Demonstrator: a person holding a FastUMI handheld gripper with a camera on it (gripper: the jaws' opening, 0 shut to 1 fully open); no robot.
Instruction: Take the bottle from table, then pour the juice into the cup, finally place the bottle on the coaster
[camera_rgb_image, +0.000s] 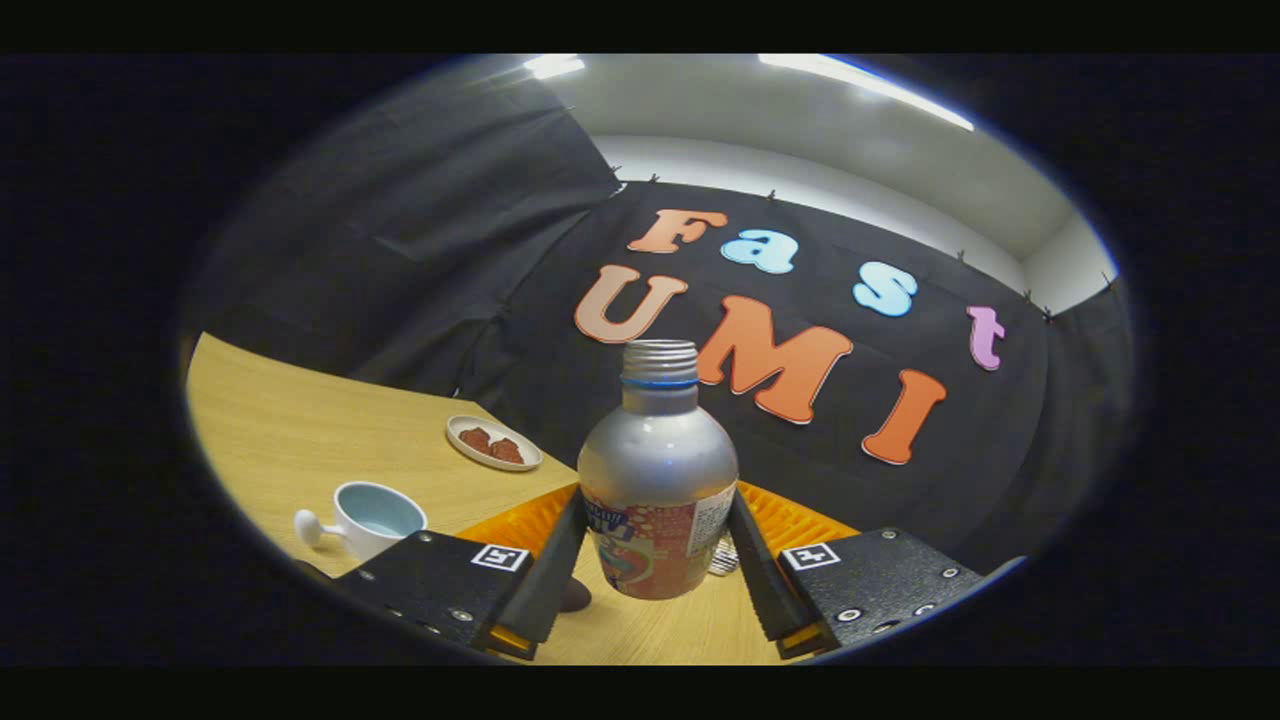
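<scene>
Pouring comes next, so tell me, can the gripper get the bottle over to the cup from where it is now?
Probably yes. The gripper has both fingers pressed on the bottle, which has no cap on. The cup stands on the table off to one side, with bare wood between them.

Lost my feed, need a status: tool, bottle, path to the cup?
Tool shut on bottle. Bottle upright, uncapped, clear of table. Cup beyond the left finger, nothing between. Coaster unidentified.
</scene>
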